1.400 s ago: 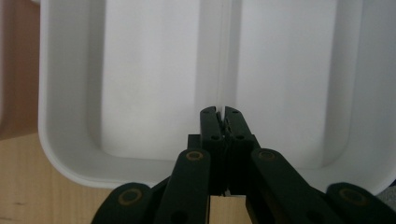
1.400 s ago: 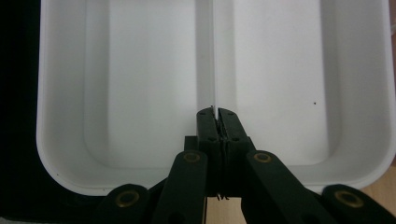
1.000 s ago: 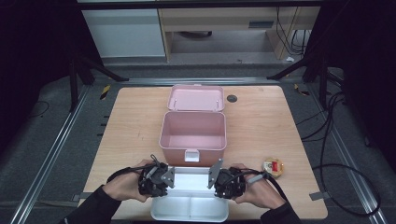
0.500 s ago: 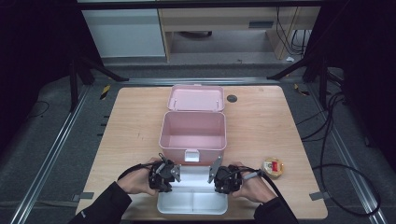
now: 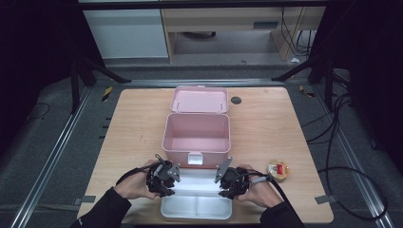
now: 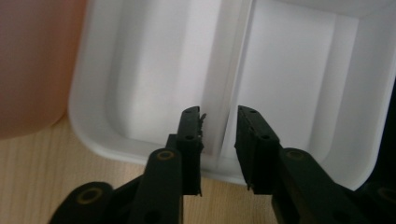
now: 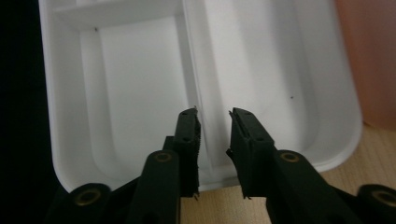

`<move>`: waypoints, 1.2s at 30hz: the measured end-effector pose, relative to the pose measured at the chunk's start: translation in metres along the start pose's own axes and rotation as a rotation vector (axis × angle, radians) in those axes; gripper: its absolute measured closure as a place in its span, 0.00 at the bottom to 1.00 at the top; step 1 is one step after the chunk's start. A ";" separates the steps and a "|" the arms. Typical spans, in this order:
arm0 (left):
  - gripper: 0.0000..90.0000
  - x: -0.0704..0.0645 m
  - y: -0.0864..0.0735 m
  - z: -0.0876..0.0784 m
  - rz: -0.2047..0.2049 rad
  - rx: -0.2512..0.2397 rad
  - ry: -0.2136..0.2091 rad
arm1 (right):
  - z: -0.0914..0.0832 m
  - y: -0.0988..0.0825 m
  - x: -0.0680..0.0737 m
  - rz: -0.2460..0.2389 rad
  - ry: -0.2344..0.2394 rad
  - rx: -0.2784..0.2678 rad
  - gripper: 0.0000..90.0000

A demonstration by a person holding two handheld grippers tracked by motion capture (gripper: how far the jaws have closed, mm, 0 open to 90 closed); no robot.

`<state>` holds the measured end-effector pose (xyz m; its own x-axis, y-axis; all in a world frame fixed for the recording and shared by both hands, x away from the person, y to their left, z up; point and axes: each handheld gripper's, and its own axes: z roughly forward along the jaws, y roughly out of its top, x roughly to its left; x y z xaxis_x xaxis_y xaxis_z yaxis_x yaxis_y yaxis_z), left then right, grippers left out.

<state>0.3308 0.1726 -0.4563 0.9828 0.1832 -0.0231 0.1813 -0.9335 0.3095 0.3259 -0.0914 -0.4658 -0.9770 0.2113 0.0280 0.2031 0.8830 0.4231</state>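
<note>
Both grippers have just been opening, and each now stands with its jaws spread a little and nothing pinched between the pads. Left gripper [image 5: 167, 179] sits at the left end of the white divided tray [image 5: 197, 211]; right gripper [image 5: 227, 181] sits at the right end. In the left gripper view the jaws of the left gripper [image 6: 219, 135] straddle the tray's centre divider [image 6: 236, 70] above the near rim, with a visible gap on each side of the wall. In the right gripper view the right gripper [image 7: 214, 135] stands the same way over the divider [image 7: 198, 70], pads clear of it

Tray location: flat on the wooden table [image 5: 123, 142], at the near edge, directly in front of the pink storage box [image 5: 196, 137] and close to its front latch. The box stands open, lid [image 5: 199, 99] folded back, interior empty as far as the high view shows. A small round red and yellow item [image 5: 278, 170] lies well apart at the right

Assessment: the tray appears removed from the box and set down, and release is complete. Remaining work, judged from this layout, is withdrawal of both grippers; any loading of the tray or box has not begun
</note>
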 end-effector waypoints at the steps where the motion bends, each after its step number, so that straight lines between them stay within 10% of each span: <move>1: 0.69 -0.001 -0.004 -0.007 -0.021 -0.033 0.021 | -0.007 -0.001 -0.001 0.035 -0.022 -0.039 0.71; 6: 0.55 -0.001 -0.013 -0.020 -0.072 -0.105 0.065 | -0.023 -0.005 -0.003 0.104 -0.053 -0.118 0.65; 25: 0.32 0.038 -0.077 -0.035 -0.502 -0.316 0.264 | -0.076 -0.064 -0.035 0.442 -0.342 -0.295 0.52; 36: 0.28 0.053 -0.098 -0.035 -0.669 -0.412 0.363 | -0.085 -0.098 -0.054 0.600 -0.459 -0.253 0.37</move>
<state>0.3637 0.2842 -0.4544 0.5896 0.8067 -0.0397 0.6212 -0.4214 0.6607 0.3531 -0.2249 -0.4315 -0.5699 0.8209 -0.0366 0.6115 0.4535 0.6484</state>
